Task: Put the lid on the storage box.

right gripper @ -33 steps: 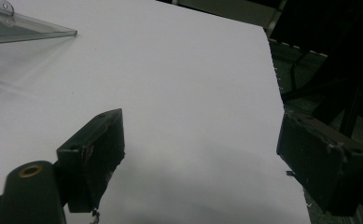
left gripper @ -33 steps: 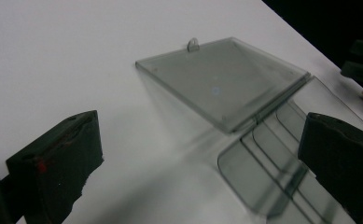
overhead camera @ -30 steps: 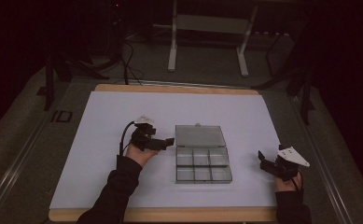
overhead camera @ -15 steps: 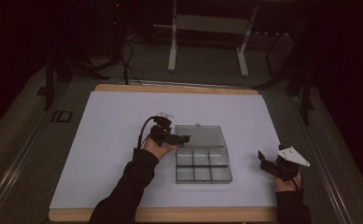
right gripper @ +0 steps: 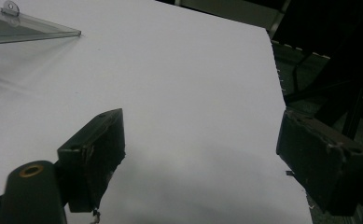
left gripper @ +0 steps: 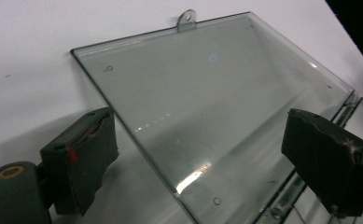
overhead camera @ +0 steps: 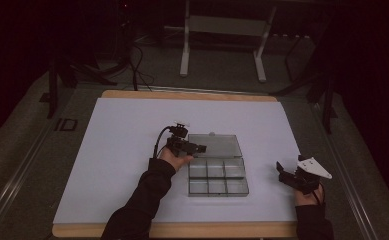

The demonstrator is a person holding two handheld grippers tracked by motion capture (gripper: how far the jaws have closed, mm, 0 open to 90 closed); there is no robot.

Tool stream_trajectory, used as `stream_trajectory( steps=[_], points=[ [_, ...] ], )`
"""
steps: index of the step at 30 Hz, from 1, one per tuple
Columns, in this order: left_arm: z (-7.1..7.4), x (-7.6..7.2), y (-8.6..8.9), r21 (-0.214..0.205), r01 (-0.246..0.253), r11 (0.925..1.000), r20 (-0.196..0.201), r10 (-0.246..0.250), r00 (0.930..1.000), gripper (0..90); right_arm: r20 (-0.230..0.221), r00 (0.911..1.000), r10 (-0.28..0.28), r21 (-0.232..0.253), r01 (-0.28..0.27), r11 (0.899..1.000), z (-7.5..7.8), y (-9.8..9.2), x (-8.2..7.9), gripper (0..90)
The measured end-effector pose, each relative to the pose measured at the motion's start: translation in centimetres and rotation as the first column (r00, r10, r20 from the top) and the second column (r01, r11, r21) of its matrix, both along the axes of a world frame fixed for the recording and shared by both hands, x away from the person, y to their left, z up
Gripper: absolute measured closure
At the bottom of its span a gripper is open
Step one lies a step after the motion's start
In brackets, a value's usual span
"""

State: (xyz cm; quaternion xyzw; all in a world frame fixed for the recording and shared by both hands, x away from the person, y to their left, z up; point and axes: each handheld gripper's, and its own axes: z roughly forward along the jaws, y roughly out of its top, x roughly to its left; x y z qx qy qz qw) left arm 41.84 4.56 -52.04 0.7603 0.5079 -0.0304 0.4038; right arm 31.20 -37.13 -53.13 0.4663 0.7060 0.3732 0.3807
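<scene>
A clear plastic compartment box [overhead camera: 217, 178] lies near the middle of the white table, its lid [overhead camera: 215, 145] folded back flat behind it. My left gripper [overhead camera: 200, 148] hovers at the lid's left edge, pointing right. In the left gripper view its jaws stand wide open [left gripper: 207, 163] over the clear lid [left gripper: 207, 88], whose hang tab [left gripper: 187, 19] points away, and nothing is held. My right gripper [overhead camera: 281, 170] rests near the table's right edge, apart from the box. It is open [right gripper: 202, 163] over bare white surface, with a corner of the lid [right gripper: 25, 25] far off.
The white table top [overhead camera: 122, 150] has a wooden rim [overhead camera: 182, 94] at the back and the front. A metal stand's legs [overhead camera: 222, 45] and cables lie on the dark floor beyond. Dark floor [right gripper: 310, 70] drops off just right of my right gripper.
My left gripper has moved right and slightly away from me, from beside the box to the lid's left edge. The right gripper has stayed put.
</scene>
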Motion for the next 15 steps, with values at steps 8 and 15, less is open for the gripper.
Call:
stream_trajectory(
  steps=[8, 15],
  points=[
    [-0.64, 0.07, 0.35, -0.023, 0.019, 0.9996, -0.029, -0.019, 0.9994, 21.4, -0.001, 1.0000, 0.000, -0.008, 0.000, 1.000, -0.02, 0.08, 0.03, 15.2],
    [-0.92, 0.36, 1.00, -0.099, 0.034, 0.9945, -0.070, -0.041, 0.9967, 31.9, -0.005, 1.0000, -0.002, -0.014, 0.002, 1.000, -0.03, 0.15, 0.05, 15.2]
  ],
)
